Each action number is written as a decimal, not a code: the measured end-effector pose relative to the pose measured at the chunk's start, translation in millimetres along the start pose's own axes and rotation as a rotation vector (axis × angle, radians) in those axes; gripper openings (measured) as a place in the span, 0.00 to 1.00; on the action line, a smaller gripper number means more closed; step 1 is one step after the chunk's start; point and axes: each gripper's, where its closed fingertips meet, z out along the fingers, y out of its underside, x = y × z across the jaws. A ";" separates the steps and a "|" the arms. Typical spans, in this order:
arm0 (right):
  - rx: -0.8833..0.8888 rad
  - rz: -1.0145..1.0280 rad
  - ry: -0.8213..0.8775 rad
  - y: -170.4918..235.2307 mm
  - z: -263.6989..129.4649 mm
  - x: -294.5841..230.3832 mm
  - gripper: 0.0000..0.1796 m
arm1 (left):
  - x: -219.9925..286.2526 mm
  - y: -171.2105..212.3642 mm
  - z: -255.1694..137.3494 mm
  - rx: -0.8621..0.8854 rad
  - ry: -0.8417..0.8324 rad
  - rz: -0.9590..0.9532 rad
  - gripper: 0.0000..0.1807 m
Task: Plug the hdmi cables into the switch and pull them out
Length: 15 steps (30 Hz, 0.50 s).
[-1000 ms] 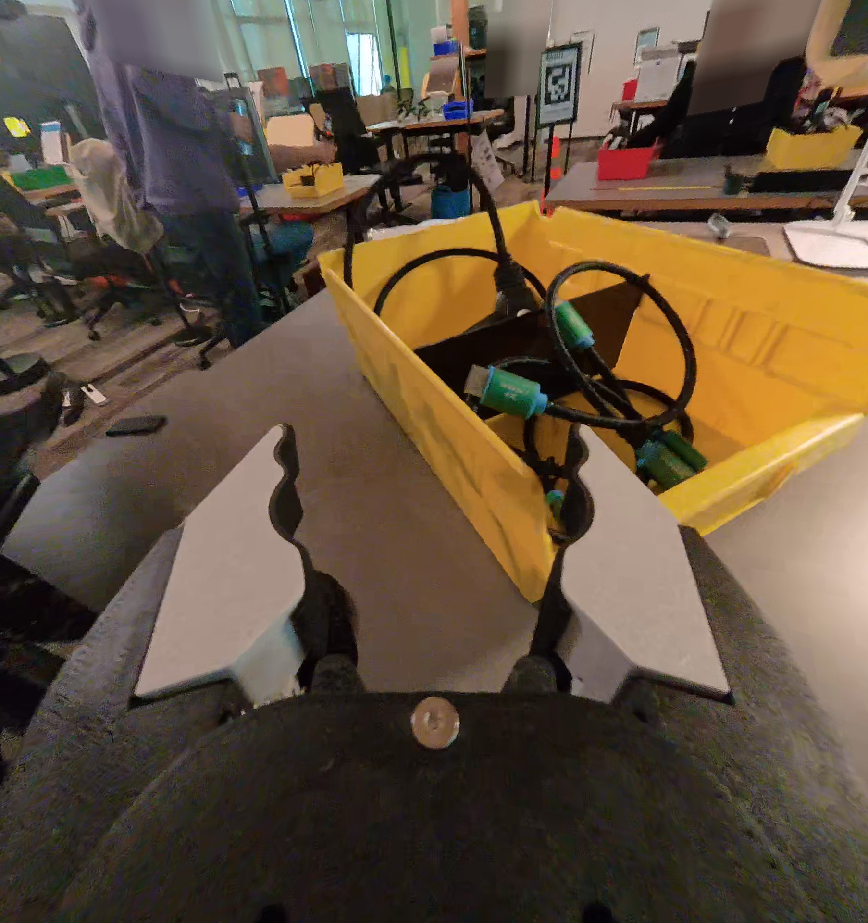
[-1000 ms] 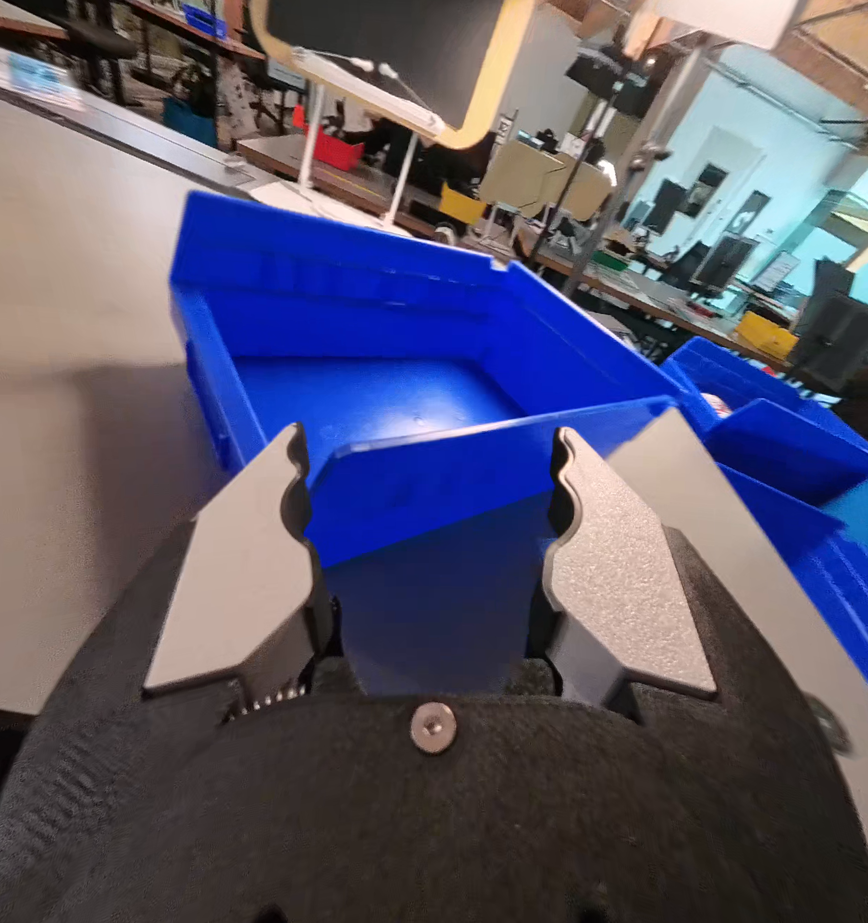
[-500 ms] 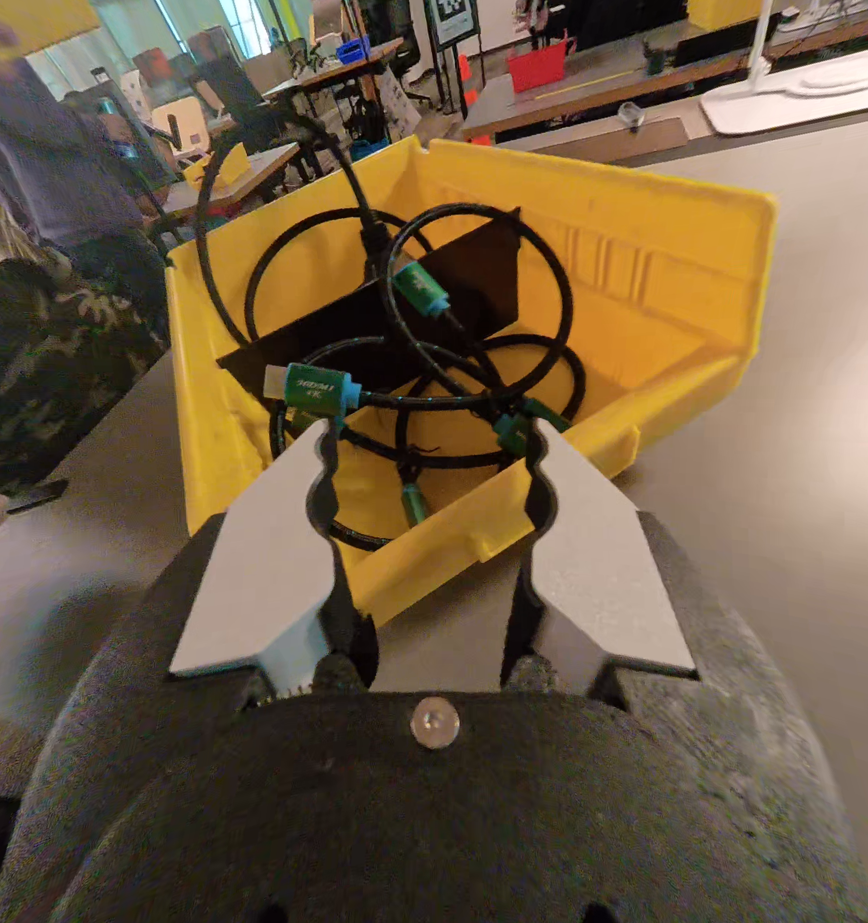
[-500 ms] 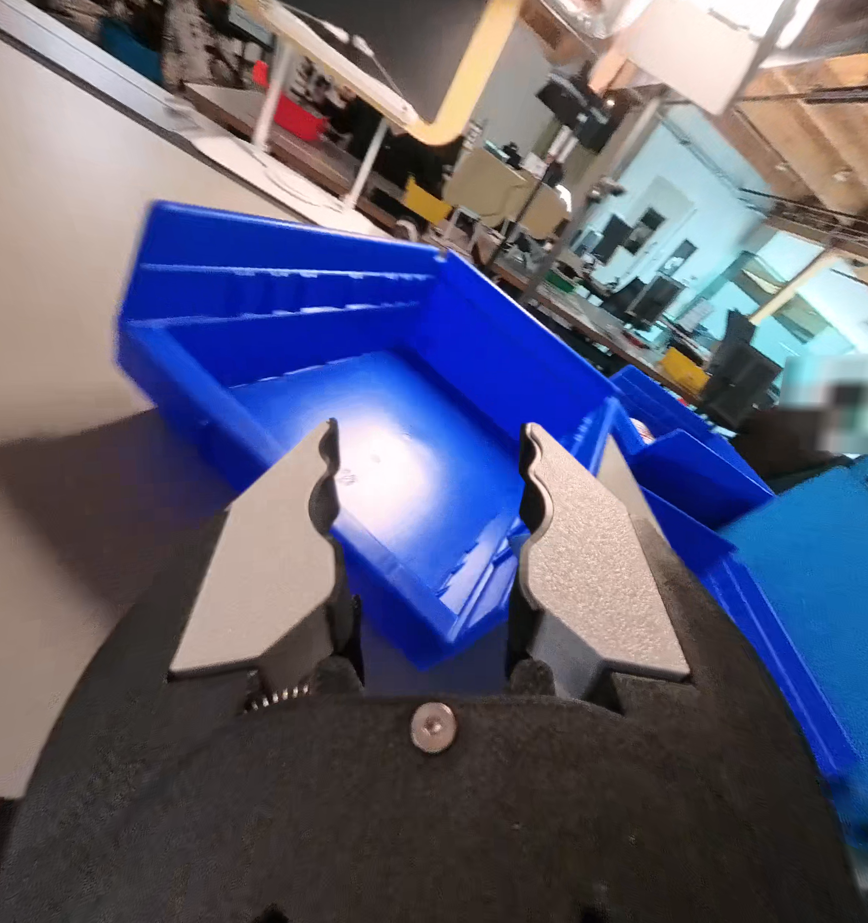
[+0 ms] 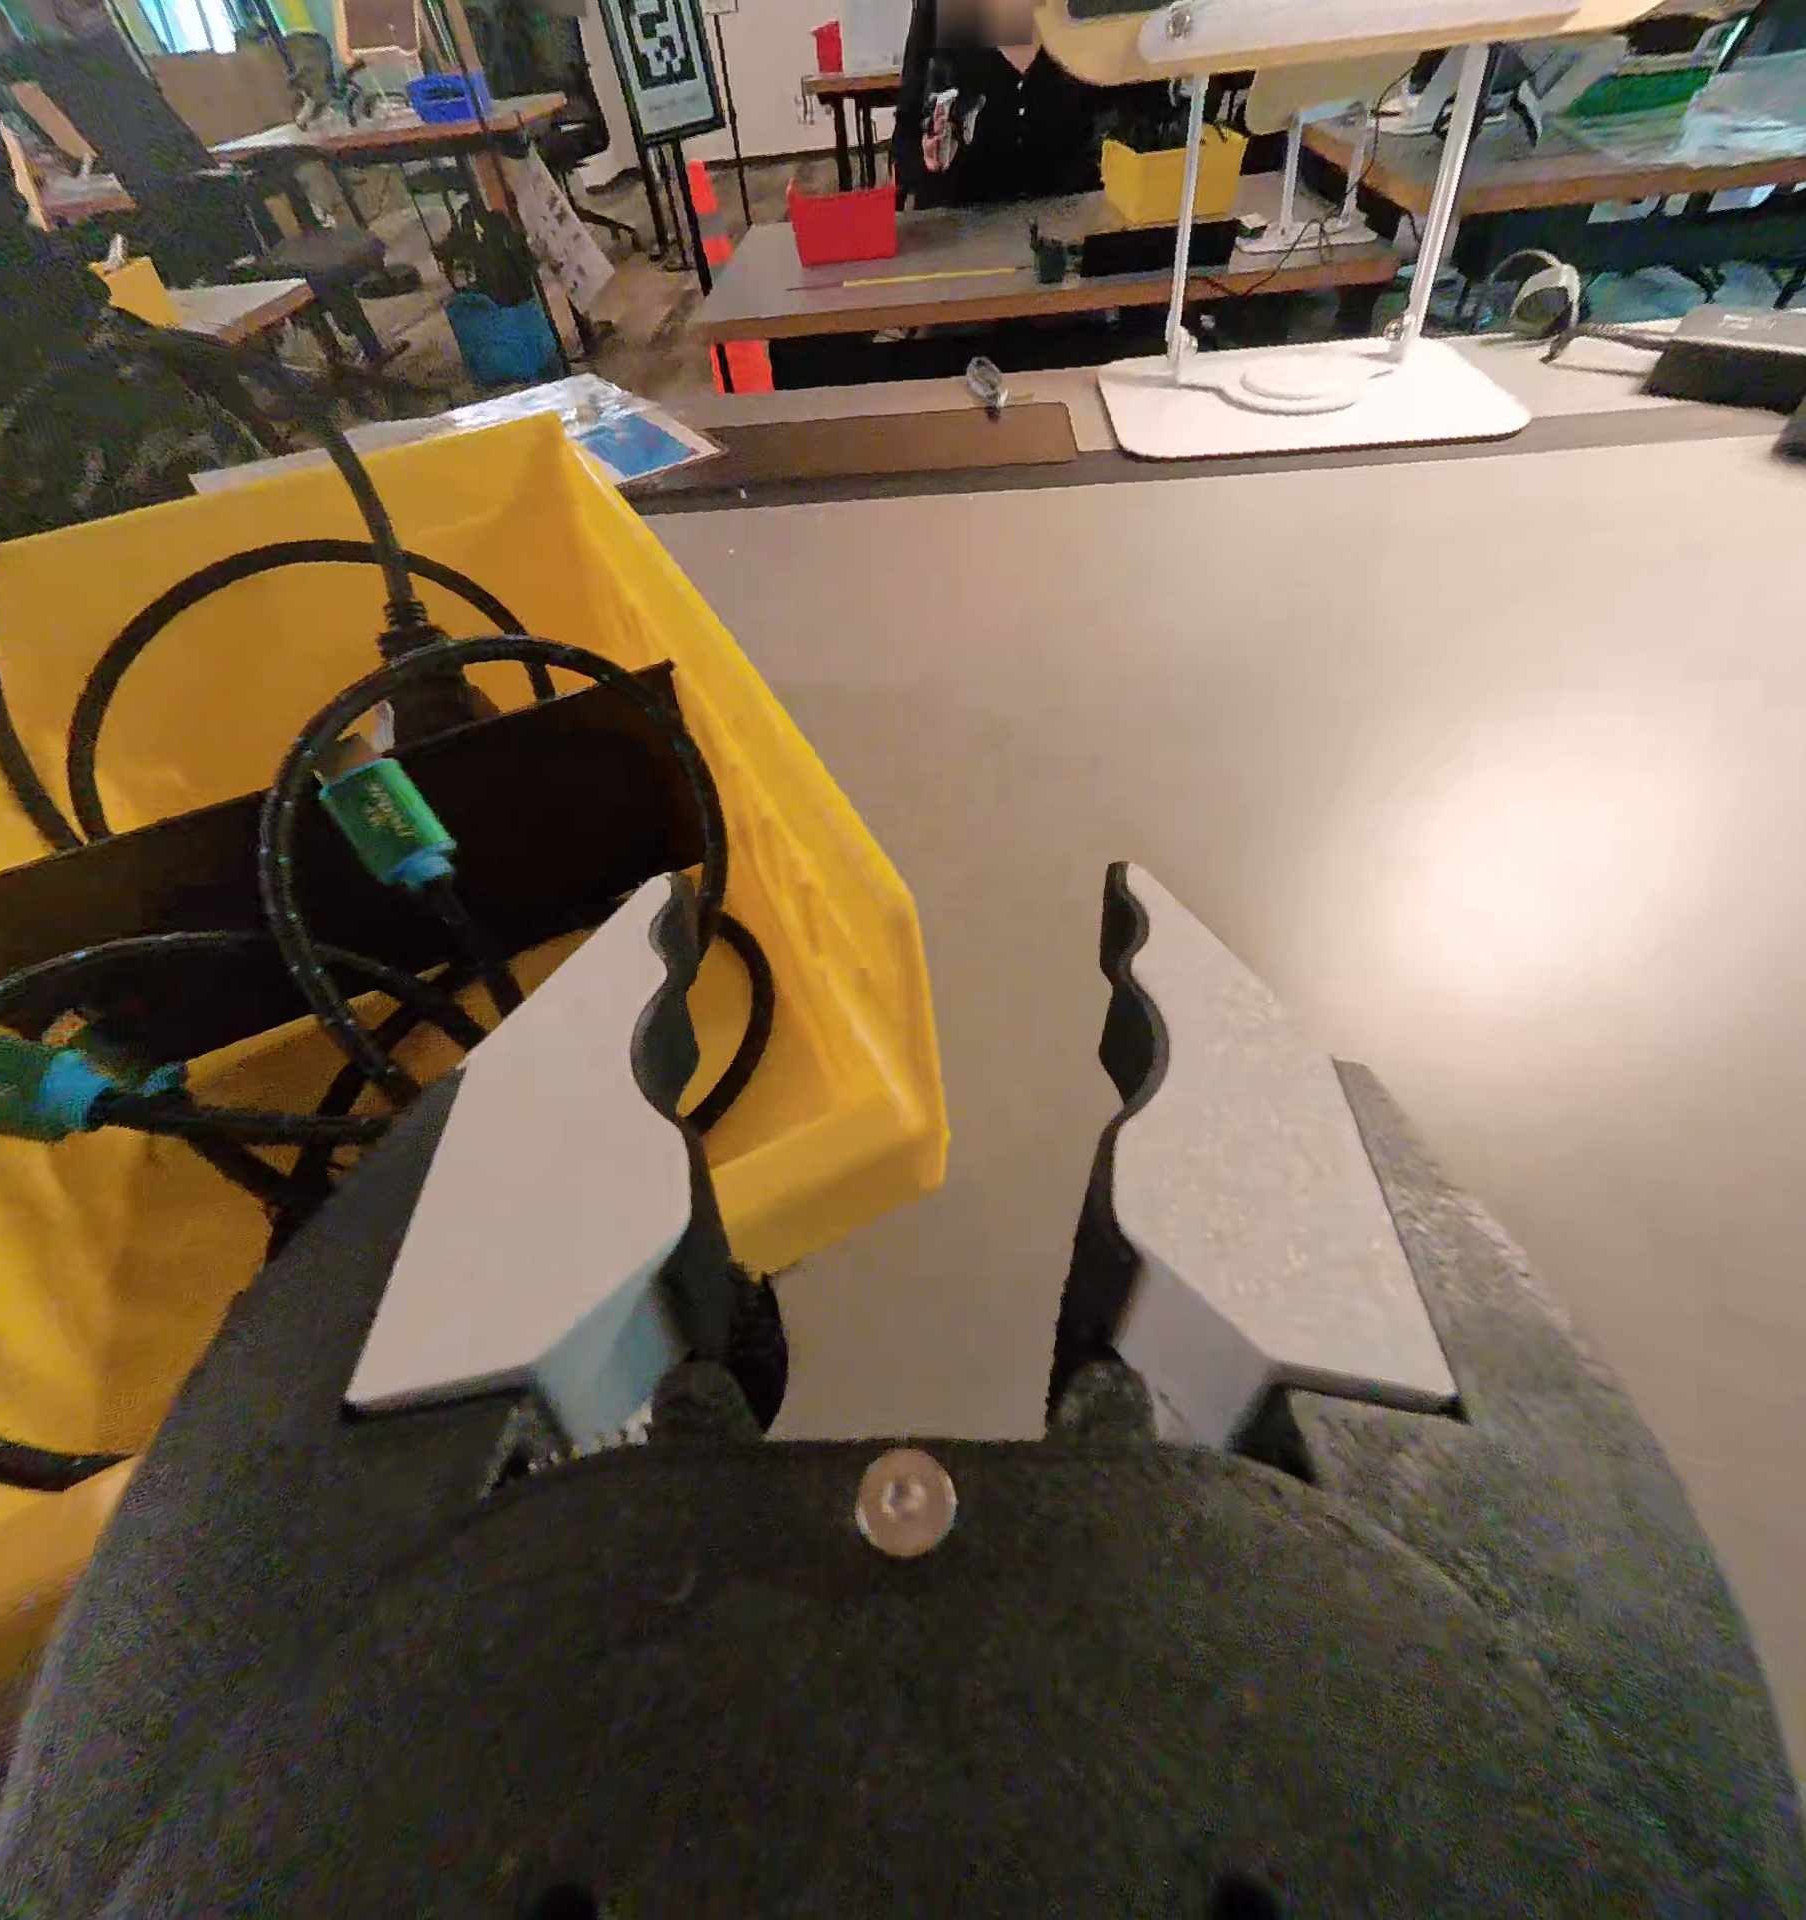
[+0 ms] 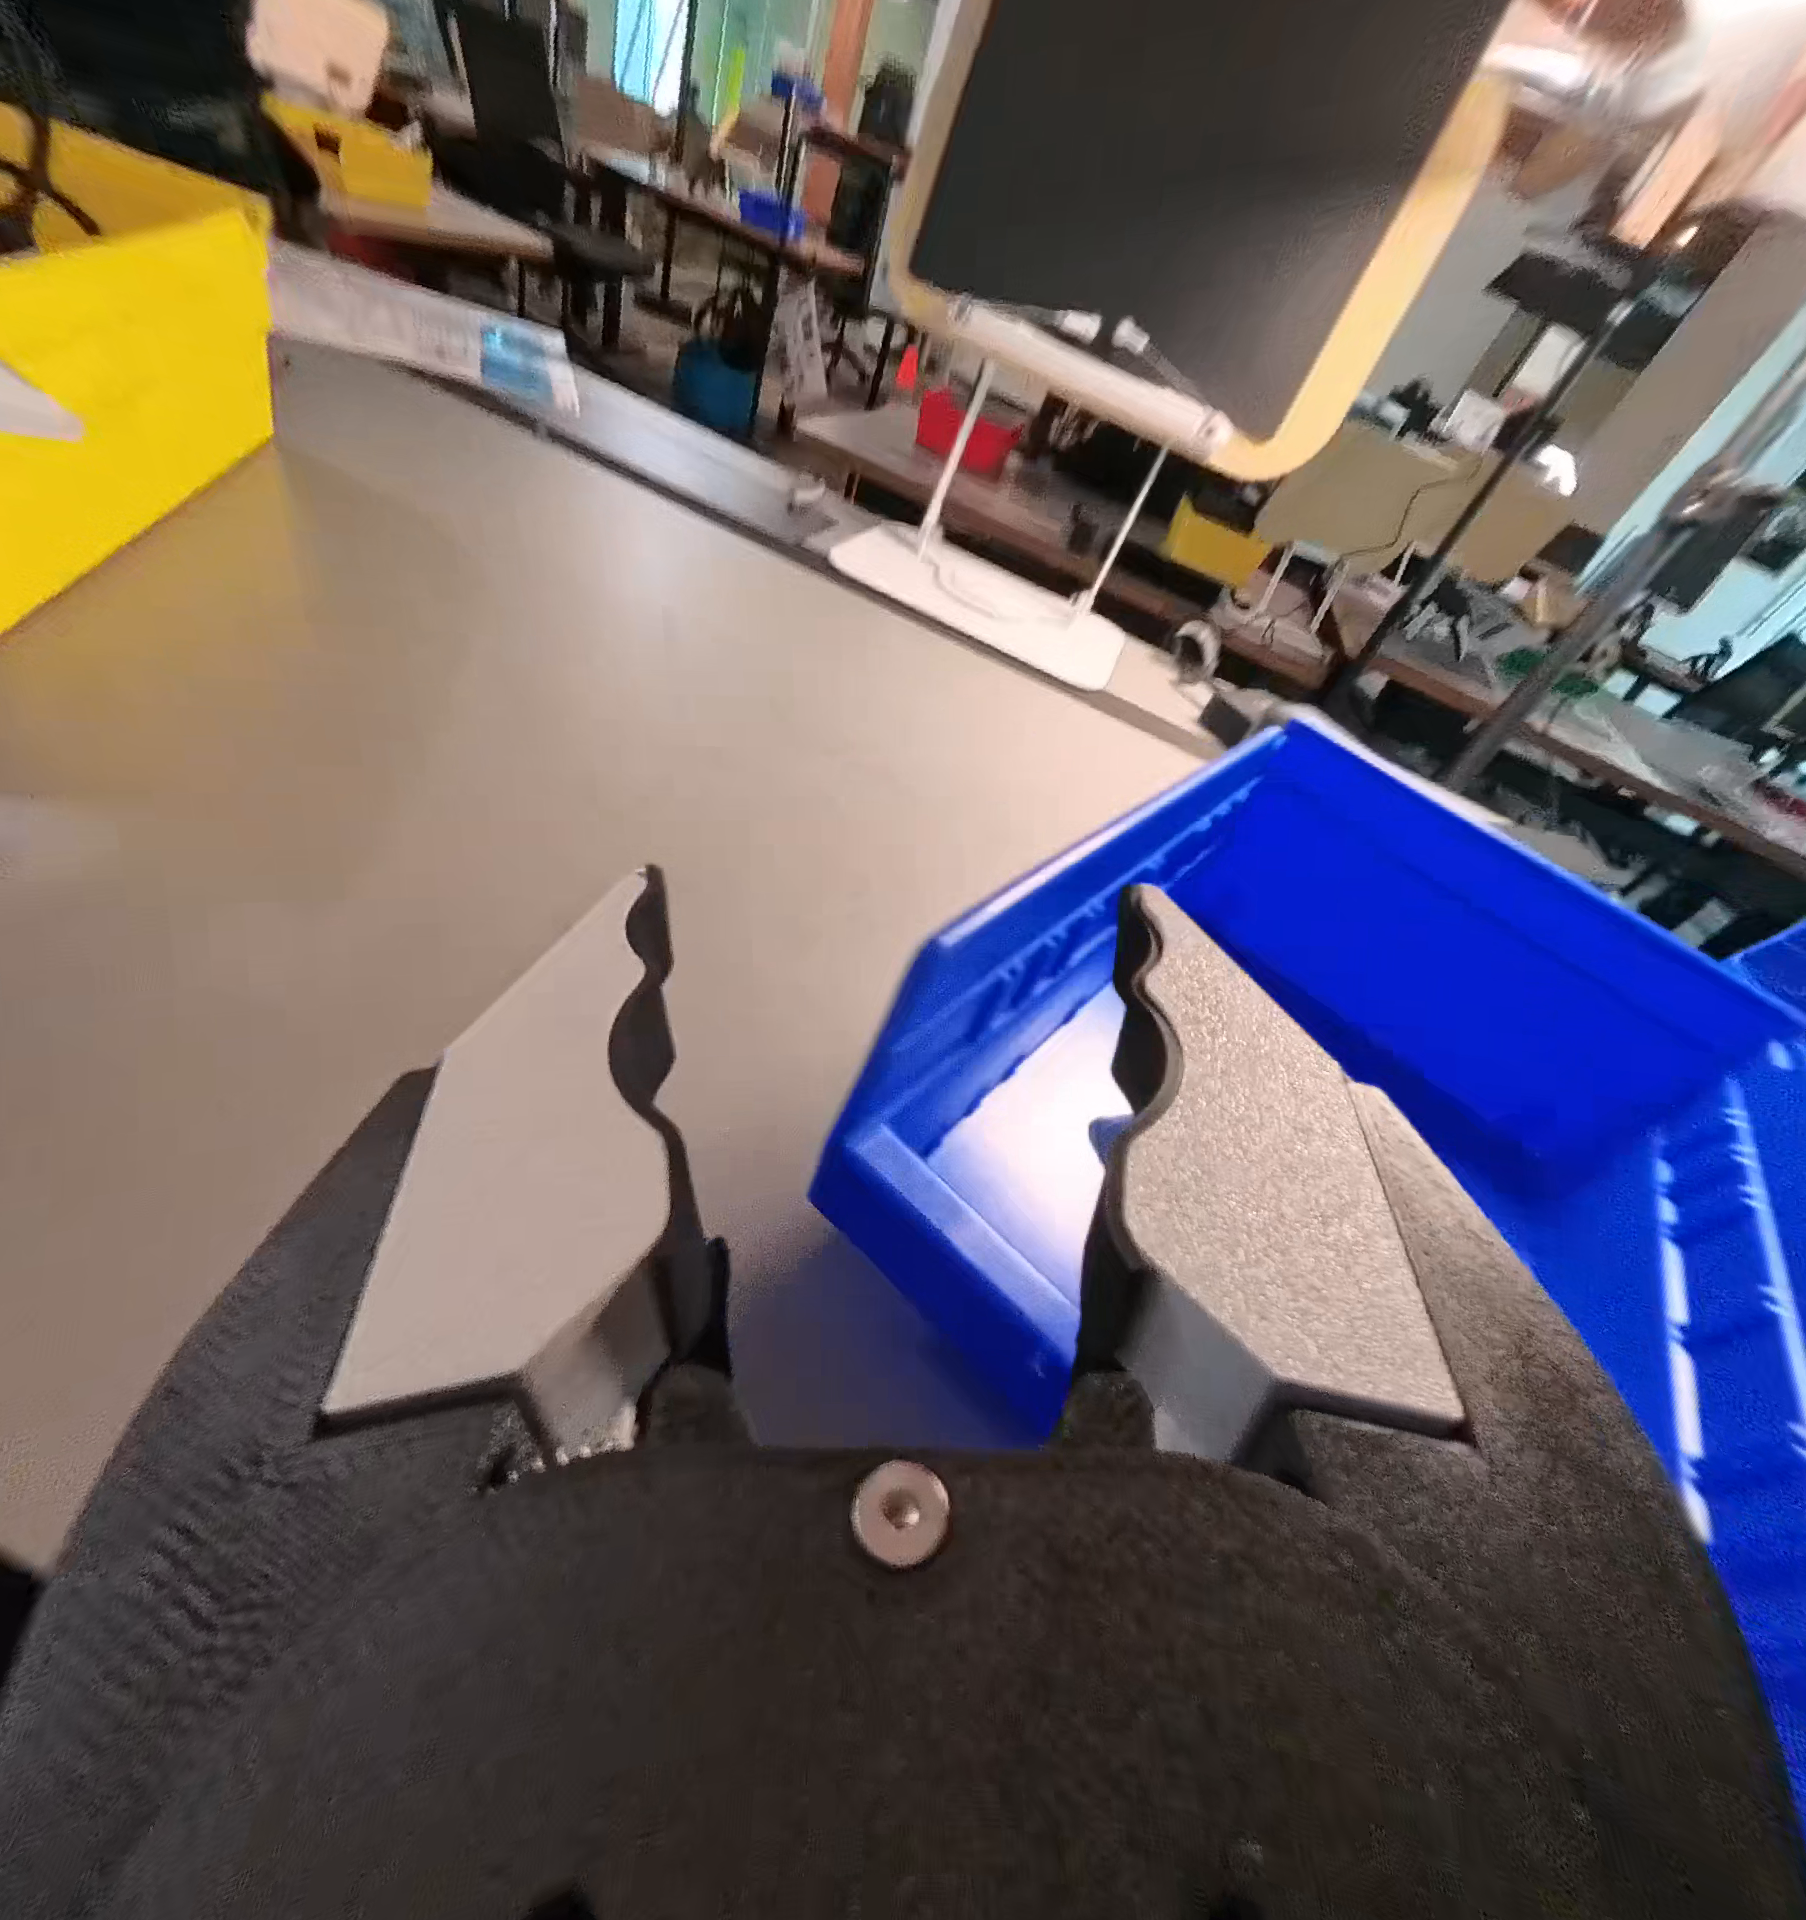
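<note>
Both grippers are hanging wide open and empty: left gripper (image 5: 894, 894) by the yellow bin (image 5: 826, 935), where the hdmi cables (image 5: 379, 821) are sitting tangled at far left. I'd be grabbing one green plug body squarely, not the cord. Right gripper (image 6: 888, 894) is hovering near the blue bin (image 6: 1501, 997).

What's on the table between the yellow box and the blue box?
Nothing: in the right wrist view, only bare grey table stretches between the yellow box and the blue box.
</note>
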 end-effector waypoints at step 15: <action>-0.101 -0.035 0.217 52.5 -7.5 75.5 0.06 | -71.3 10.6 -3.4 0.061 -0.138 0.106 0.02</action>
